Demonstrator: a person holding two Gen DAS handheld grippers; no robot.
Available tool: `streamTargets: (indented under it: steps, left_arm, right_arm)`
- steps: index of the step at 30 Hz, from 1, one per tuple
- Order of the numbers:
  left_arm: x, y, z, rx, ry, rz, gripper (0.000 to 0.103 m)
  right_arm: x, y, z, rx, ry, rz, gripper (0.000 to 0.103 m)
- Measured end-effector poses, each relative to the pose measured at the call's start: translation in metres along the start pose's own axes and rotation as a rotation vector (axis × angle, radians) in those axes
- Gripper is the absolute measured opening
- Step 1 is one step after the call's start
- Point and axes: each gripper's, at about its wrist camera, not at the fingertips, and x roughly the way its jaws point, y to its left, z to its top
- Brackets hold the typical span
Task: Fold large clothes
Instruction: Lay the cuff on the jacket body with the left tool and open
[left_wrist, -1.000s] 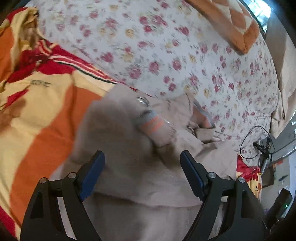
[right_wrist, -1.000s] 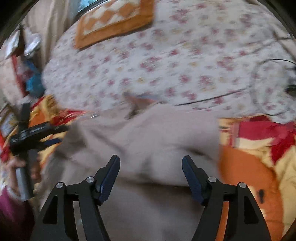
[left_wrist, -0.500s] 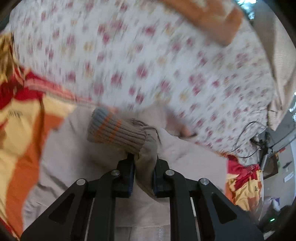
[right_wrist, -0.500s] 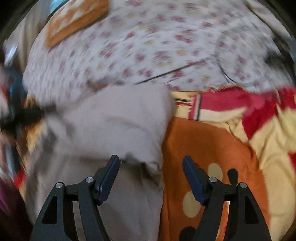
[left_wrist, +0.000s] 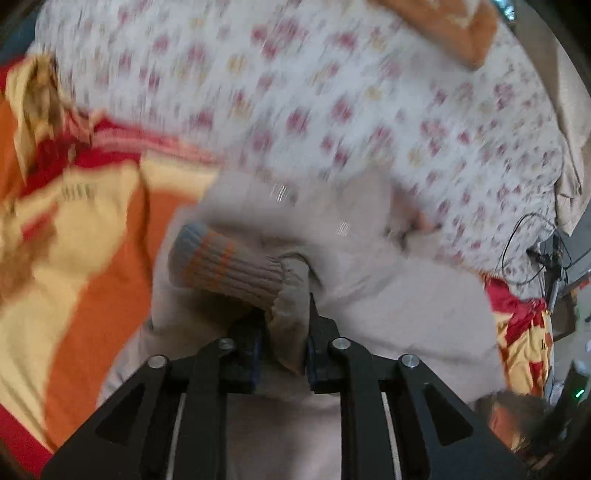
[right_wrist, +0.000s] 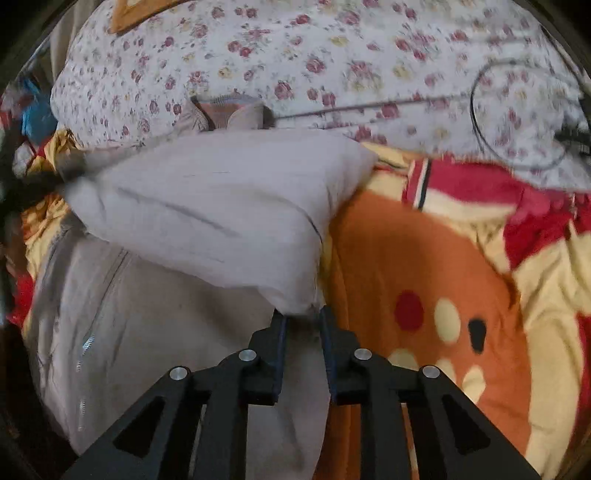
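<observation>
Here both claws (left_wrist: 283, 334) (right_wrist: 302, 328) pinch the beige jacket (right_wrist: 221, 206).

Home bedroom; bed (right_wrist: 332, 48) under floral sheet; orange-yellow-red blanket (right_wrist: 424, 277) spread across it; orange patterned cushion (left_wrist: 443, 22) at far end; black cable (right_wrist: 480, 107) trailing over sheet; cluttered corner beyond.
</observation>
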Motion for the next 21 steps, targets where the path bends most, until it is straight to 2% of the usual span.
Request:
streamTargets:
  steps: [1,2,3,4,5,8,10,11,12,13,15,16,17,19,20,21]
  left_arm:
    - [0.002,0.003,-0.004,-0.004,0.001,-0.006,0.019]
    - [0.001,0.005,-0.006,-0.004,-0.007,-0.015,0.022]
    - [0.000,0.006,-0.007,-0.001,-0.021,-0.021,0.024]
    - [-0.001,0.004,-0.007,0.005,-0.033,-0.026,0.028]
    - [-0.001,0.002,-0.008,0.008,-0.042,-0.036,0.031]
    - [0.002,-0.004,-0.011,0.013,-0.050,-0.068,0.034]
    - [0.007,-0.004,-0.009,0.020,-0.043,-0.066,0.034]
    - [0.009,-0.005,-0.009,0.023,-0.041,-0.064,0.034]
    - [0.012,-0.005,-0.008,0.029,-0.034,-0.057,0.034]
    - [0.010,-0.005,-0.007,0.033,-0.031,-0.059,0.039]
    - [0.004,-0.002,-0.005,0.040,-0.051,-0.057,0.058]
    - [0.002,-0.001,-0.003,0.038,-0.081,-0.028,0.075]
    - [0.001,0.001,-0.004,0.034,-0.099,-0.004,0.083]
    - [0.003,0.006,-0.003,0.013,-0.110,0.027,0.083]
    - [0.005,0.009,-0.002,0.005,-0.087,0.019,0.083]
    - [0.003,0.011,-0.002,-0.006,-0.074,0.006,0.083]
  right_arm:
    - [-0.008,-0.005,-0.001,0.035,-0.022,0.028,0.026]
    - [-0.018,-0.012,-0.001,0.076,-0.054,0.061,0.043]
    - [-0.029,-0.019,0.001,0.125,-0.097,0.093,0.055]
    - [-0.036,-0.027,0.005,0.182,-0.142,0.117,0.079]
    - [-0.037,-0.032,0.011,0.226,-0.167,0.126,0.088]
    - [-0.009,-0.041,0.036,0.331,-0.156,0.115,0.088]
    - [0.027,-0.048,0.053,0.403,-0.091,0.166,0.087]
    - [0.050,-0.050,0.060,0.429,-0.043,0.218,0.078]
    - [0.065,-0.050,0.064,0.434,-0.015,0.249,0.062]
    - [0.076,-0.049,0.065,0.429,0.001,0.254,0.017]
    - [0.069,-0.049,0.063,0.413,-0.068,0.199,0.015]
    - [0.059,-0.048,0.062,0.369,-0.105,0.146,0.012]
    - [0.054,-0.047,0.062,0.339,-0.120,0.069,0.000]
    - [0.057,-0.050,0.062,0.282,-0.123,-0.164,0.000]
    - [0.063,-0.054,0.059,0.288,-0.099,-0.158,0.000]
    - [0.064,-0.059,0.055,0.323,-0.087,-0.059,0.003]
